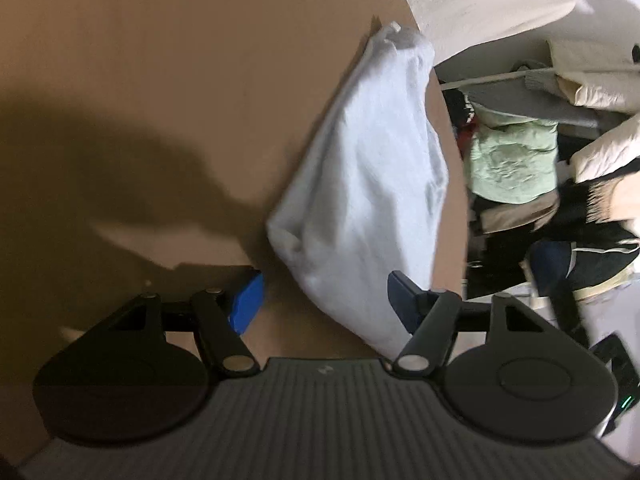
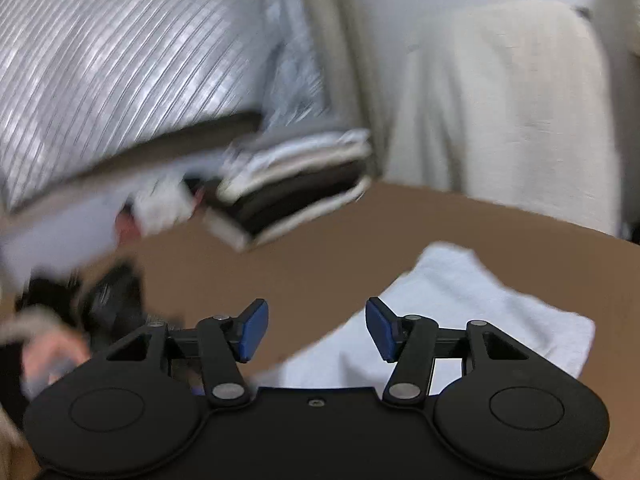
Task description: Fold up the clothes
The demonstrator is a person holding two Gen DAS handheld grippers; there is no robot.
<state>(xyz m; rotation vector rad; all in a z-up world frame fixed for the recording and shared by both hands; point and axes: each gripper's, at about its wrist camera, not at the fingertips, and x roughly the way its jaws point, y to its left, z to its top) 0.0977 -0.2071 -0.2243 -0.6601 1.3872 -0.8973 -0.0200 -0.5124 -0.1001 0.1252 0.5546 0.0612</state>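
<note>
Pale blue garment [image 1: 372, 184] lies bunched and partly doubled over on the brown table [image 1: 140, 80], near its edge. Seen from the left gripper [image 1: 324, 300], it sits dead ahead and slightly toward the right finger; its long axis runs away from the claw, narrow end farthest and bulkier end closest. The left claw is spread wide, holds nothing, and the cloth's near end reaches between the pads, seemingly below them.

Right gripper [image 2: 317, 330] is also wide apart and empty; the same garment [image 2: 460, 312] lies under and beyond its right finger. Folded stack [image 2: 296, 196] sits ahead-left, well apart.

Both claws are close; left looks better aligned along the cloth's length. Whether this is mid-fold or a finished bundle, cannot tell.
</note>
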